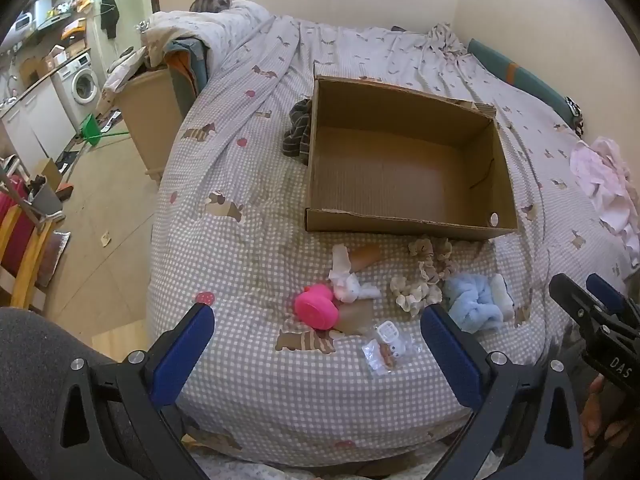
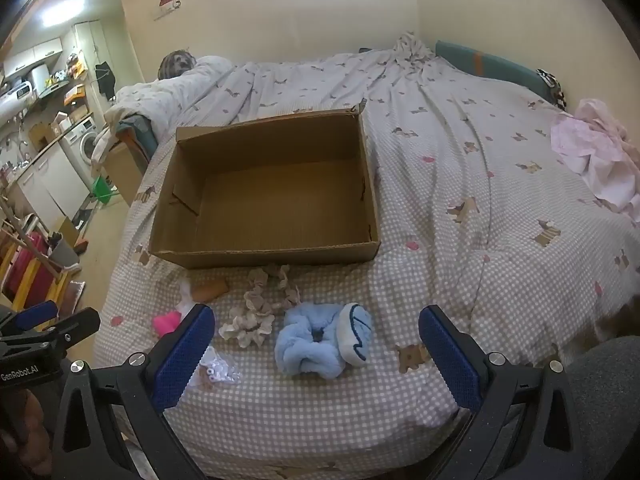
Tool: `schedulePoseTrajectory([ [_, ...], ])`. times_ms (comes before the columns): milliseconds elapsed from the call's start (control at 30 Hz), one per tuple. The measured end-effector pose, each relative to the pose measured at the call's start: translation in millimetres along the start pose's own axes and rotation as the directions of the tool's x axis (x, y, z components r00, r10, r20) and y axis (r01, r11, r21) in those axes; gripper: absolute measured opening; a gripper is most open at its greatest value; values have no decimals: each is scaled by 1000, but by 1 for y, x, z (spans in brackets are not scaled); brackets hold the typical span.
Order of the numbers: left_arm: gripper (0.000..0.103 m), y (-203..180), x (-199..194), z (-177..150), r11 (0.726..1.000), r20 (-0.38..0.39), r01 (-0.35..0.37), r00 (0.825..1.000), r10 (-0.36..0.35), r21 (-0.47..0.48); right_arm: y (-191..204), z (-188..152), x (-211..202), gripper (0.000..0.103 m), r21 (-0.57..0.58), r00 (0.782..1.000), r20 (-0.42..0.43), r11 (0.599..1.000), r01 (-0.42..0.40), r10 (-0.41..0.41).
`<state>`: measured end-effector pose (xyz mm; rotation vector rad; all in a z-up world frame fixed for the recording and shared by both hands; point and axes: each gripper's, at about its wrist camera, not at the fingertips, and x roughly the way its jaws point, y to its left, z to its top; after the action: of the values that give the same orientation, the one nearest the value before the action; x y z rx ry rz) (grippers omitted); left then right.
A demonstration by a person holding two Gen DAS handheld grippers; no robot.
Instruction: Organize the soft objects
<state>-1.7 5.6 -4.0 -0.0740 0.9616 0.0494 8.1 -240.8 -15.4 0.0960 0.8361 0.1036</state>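
Since both hand-held grippers, left [image 1: 316,344] and right [image 2: 316,344], gape empty, the blue scrunchie [image 2: 308,342] looks light, squashy; pinch its bunched fold

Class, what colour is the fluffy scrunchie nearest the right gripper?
Light blue scrunchie, clearest in the right wrist view.

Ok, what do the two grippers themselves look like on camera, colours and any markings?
Both match: black frames with triangular cut-outs and silver screws, and blue textured pads on the fingers. The left gripper carries white "GenRobot.AI" lettering on its body, readable from the right wrist view. The right gripper shows white "DAS" lettering from the left wrist view. Grey sleeve fabric sits beside each. No cables visible.
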Motion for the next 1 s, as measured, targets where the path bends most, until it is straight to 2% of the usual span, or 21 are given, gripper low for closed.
schedulePoseTrajectory([
  [1000, 103, 0, 0, -1, 1000, -5, -7, 1000, 7, 3, 1, -1, 1, 103, -2, 1000, -4, 1000, -2, 2],
])
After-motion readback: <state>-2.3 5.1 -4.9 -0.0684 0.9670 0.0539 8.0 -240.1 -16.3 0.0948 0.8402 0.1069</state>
